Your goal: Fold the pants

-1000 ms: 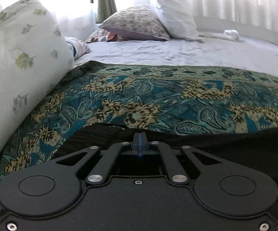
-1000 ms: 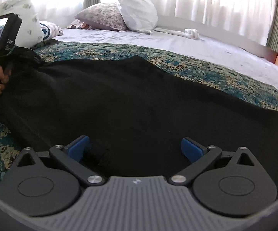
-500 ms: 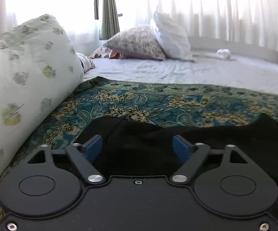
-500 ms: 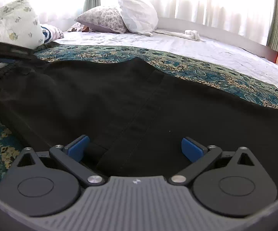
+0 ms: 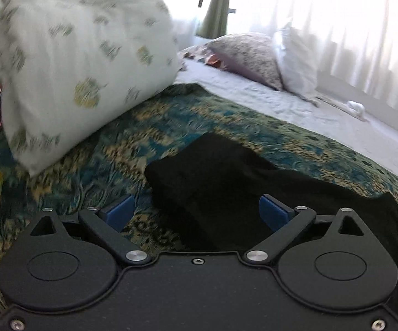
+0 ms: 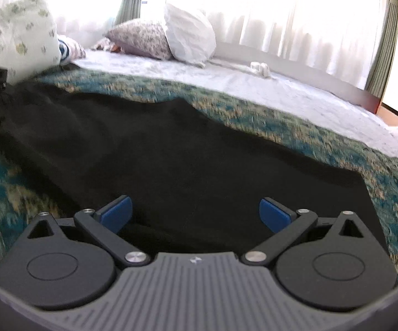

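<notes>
Your left gripper: low over black fabric pants, fingers wide, empty. Your right gripper: level over pants, fingers wide, empty.

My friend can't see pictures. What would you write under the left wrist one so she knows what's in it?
Black pants lie on a teal and gold patterned bedspread, with the left tool open just above one end of them. A big white flowered pillow sits to the left, and more pillows rest by a bright curtained window.
</notes>
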A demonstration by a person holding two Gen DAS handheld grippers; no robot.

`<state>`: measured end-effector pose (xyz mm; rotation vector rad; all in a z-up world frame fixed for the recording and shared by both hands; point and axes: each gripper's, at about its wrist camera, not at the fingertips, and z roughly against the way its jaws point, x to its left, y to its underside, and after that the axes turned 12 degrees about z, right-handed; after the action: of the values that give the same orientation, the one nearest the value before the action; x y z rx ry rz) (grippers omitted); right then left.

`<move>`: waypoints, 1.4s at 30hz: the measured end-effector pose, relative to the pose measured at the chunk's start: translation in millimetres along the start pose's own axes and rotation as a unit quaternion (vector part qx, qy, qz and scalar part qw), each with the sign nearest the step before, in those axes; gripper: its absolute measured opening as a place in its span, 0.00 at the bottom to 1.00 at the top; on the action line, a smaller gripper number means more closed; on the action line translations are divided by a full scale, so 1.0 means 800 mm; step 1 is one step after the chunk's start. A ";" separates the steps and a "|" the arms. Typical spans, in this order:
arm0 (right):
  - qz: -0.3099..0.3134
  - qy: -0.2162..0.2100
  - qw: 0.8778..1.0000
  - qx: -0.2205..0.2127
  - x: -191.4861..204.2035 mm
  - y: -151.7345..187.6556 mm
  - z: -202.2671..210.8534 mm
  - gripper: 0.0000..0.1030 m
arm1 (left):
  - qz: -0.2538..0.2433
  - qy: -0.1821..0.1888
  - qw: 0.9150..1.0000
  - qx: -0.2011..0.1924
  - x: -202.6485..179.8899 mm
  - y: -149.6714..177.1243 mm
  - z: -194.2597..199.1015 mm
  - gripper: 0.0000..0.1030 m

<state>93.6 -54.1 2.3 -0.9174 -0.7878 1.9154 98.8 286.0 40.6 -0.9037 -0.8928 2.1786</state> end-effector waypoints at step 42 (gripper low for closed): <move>-0.039 -0.020 0.999 -0.001 -0.007 0.019 -0.005 1.00 | 0.088 0.017 0.996 0.024 -0.001 0.016 -0.072 0.81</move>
<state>92.4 -65.3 -10.2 -0.8409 -0.8379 1.8697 139.8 297.9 0.2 -1.0266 -0.7675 2.3158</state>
